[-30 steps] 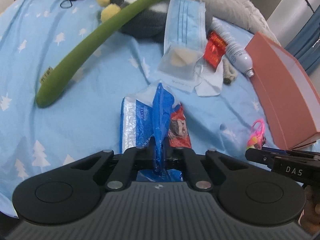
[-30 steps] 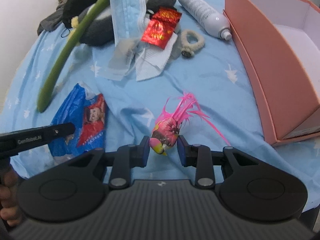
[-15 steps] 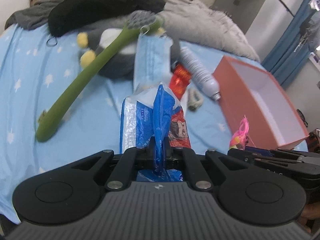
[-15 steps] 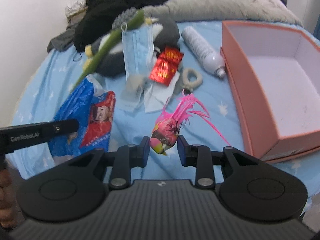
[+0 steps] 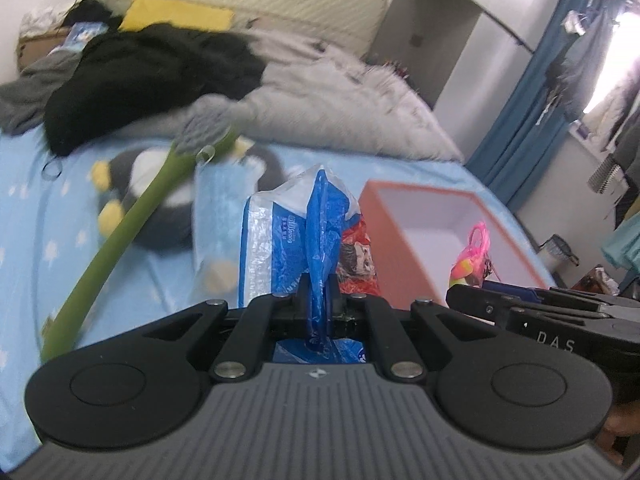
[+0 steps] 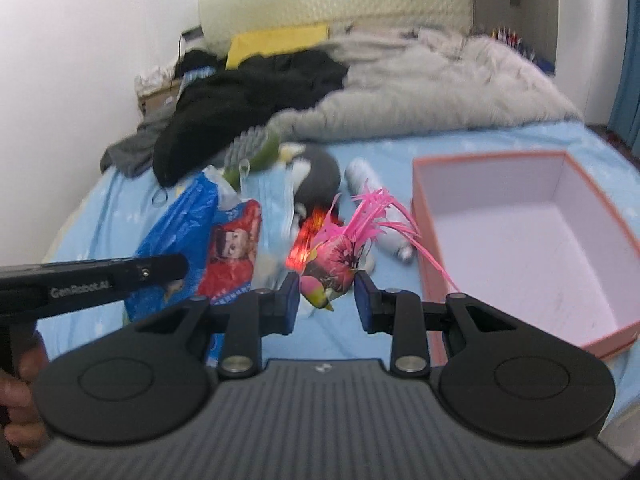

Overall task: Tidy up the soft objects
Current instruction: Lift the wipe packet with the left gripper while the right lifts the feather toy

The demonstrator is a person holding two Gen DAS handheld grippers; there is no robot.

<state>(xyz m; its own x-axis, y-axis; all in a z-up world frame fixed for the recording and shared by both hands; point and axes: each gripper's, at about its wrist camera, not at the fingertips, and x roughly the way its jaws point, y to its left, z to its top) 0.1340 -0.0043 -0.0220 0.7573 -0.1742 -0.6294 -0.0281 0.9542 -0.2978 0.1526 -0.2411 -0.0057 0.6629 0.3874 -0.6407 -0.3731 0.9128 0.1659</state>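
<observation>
My left gripper point(image 5: 318, 300) is shut on a blue and white plastic bag point(image 5: 296, 232) and holds it up above the bed; the bag also shows in the right wrist view point(image 6: 208, 240). My right gripper point(image 6: 326, 300) is shut on a pink feathered bird toy point(image 6: 336, 260), held in the air left of the open orange box point(image 6: 540, 240). The toy shows in the left wrist view point(image 5: 472, 252) in front of the box point(image 5: 432, 232).
On the blue bedsheet point(image 5: 24, 208) lie a long green plush stem point(image 5: 120, 240), a penguin plush point(image 5: 160, 188), a face mask point(image 6: 276, 208), a red packet point(image 6: 308, 240) and a white bottle point(image 6: 360, 176). Black and grey clothes point(image 6: 260, 96) pile up behind.
Both grippers have risen and tilted up with their loads; the bed now lies lower in view and the far wall shows. The box looks closer to the bird toy.
</observation>
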